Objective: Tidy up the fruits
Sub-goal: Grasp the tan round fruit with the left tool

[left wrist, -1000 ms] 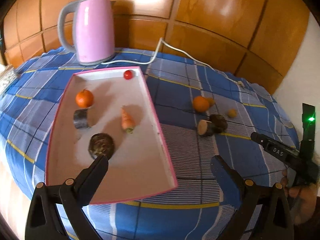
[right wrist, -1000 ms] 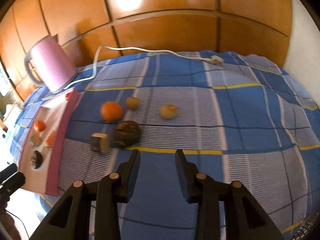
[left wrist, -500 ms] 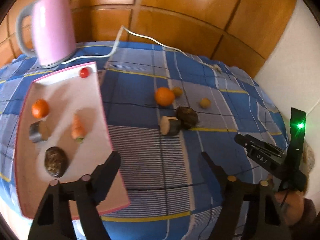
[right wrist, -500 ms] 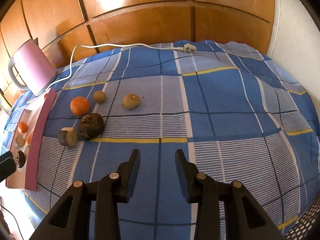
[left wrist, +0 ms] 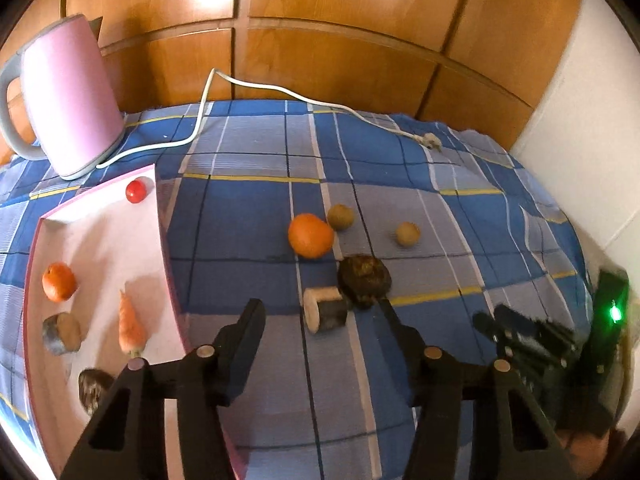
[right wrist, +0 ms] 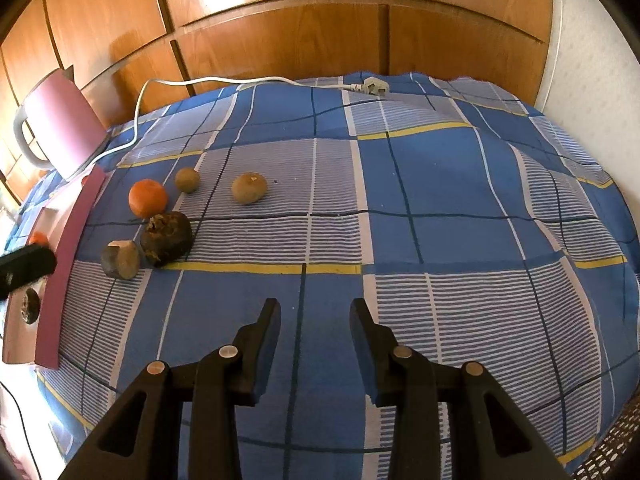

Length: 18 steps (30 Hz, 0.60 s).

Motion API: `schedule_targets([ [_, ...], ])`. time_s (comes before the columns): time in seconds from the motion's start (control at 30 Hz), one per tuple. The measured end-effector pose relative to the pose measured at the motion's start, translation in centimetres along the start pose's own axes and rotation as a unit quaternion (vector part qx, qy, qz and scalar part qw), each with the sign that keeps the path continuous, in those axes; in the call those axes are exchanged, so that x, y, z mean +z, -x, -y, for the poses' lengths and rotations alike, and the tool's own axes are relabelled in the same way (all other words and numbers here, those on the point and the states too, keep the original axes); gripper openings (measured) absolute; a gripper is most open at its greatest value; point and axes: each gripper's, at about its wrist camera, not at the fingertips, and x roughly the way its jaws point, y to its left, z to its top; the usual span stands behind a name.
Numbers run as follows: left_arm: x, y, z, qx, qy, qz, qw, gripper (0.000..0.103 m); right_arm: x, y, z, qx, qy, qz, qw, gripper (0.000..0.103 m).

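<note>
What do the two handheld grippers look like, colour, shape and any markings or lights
Both are matte black plastic. The left gripper and right gripper each have two flat, tapering fingers on angular, triangular-cutout arms, joined by round silver pivot pins. In the left wrist view, the right unit's body has an upright black post carrying a lit green light. No cables or sleeves are visible.

Left gripper (left wrist: 320, 312) is held over checked cloth (left wrist: 400, 208), jaws just closing, empty; cut root piece (left wrist: 326, 311) lies ahead.

Glossy orange-brown wooden panelled wall (right wrist: 280, 40) at far side, window glare on it. White plaster wall (left wrist: 592, 128) right. Blue checked tablecloth with yellow lines (right wrist: 440, 208) covers the surface.
</note>
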Motion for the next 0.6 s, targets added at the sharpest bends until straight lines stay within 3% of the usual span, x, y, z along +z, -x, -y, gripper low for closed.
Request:
schedule_targets([
  [0.07, 0.8, -0.7, -0.2, 0.003, 0.008, -0.005, 1.0, 0.048, -0.1, -0.1, 0.1, 0.0, 0.0, 0.0, 1.0, 0.036],
  [0.2, 2.6, -1.7, 0.4, -0.003, -0.005, -0.009, 0.9999, 0.048, -0.3, -0.3, 0.1, -0.002, 0.005, -0.001, 1.0, 0.036],
  [0.37, 5.5, -3.4, 2.9, 0.011, -0.095, 0.001, 0.9954, 0.048, -0.5, -0.9, 0.2, 0.0, 0.008, -0.006, 1.0, 0.036],
  [0.6, 8.0, -8.4, 4.7, 0.032, -0.182, -0.043, 0.9819, 0.048, -0.6, -1.0, 0.0, 0.0, 0.02, -0.003, 1.0, 0.036],
])
